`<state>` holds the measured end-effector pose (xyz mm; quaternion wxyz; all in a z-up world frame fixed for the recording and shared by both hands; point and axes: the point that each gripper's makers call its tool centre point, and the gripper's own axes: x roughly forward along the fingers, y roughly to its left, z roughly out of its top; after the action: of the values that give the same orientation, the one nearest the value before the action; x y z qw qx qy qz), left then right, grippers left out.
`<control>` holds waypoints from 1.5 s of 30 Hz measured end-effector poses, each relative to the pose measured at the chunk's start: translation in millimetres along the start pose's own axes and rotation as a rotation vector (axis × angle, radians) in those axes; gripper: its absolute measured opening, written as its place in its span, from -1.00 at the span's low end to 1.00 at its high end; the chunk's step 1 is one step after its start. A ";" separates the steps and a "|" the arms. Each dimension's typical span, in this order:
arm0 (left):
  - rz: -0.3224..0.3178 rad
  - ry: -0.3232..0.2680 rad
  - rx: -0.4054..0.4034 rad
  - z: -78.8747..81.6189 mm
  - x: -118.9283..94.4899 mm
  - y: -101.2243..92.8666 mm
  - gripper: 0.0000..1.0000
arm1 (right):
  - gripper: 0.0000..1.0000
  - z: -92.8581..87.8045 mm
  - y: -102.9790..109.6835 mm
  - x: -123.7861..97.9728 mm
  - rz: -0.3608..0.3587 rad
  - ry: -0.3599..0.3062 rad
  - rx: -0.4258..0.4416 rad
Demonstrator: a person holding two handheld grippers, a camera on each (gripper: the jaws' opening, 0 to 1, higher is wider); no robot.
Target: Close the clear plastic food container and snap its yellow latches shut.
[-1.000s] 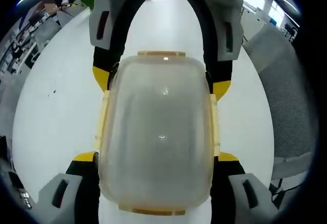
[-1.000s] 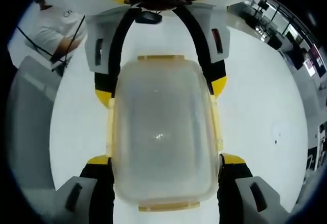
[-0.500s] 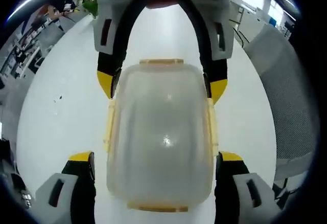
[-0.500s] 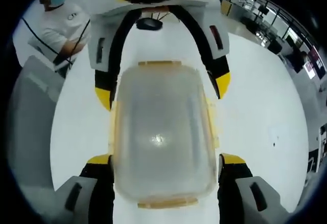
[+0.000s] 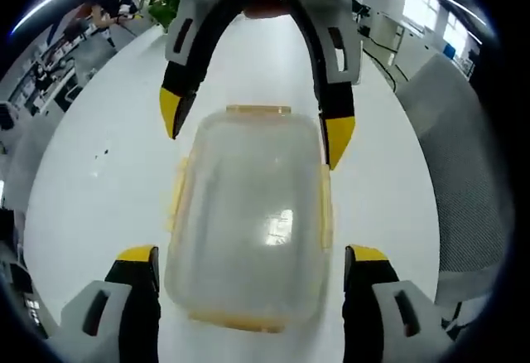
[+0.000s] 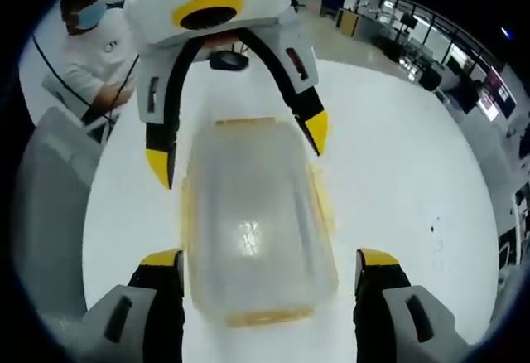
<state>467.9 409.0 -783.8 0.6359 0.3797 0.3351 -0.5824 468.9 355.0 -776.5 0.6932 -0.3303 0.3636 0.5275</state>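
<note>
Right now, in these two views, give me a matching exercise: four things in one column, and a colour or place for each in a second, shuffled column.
Things:
1. container
2. latches
3. table
4. chair

Colour or place:
A. white, under the container
B. grey mesh, at the table's edge
C. clear, between the open jaws of the left gripper and the right gripper
D. yellow, along the container's sides and ends

Pairs: 1-C, 2-D, 3-A, 4-B

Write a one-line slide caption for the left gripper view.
Open tongs straddle the closed clear container on a white table, facing the other tongs.
</note>
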 end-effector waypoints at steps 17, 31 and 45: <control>0.154 -0.309 -0.291 10.3 -18.3 8.3 0.77 | 0.69 -0.9 2.8 -19.9 -0.092 -0.197 0.214; 0.311 -0.443 -0.397 8.8 -28.5 3.5 0.67 | 0.68 -2.9 9.5 -20.8 -0.228 -0.298 0.350; 0.408 -0.498 -0.507 0.6 -38.2 -6.0 0.61 | 0.66 -3.1 16.2 -22.7 -0.318 -0.372 0.500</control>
<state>458.2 426.8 -750.9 0.8736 0.1170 0.2215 -0.4173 448.6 344.8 -760.0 0.8804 -0.1012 0.2930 0.3588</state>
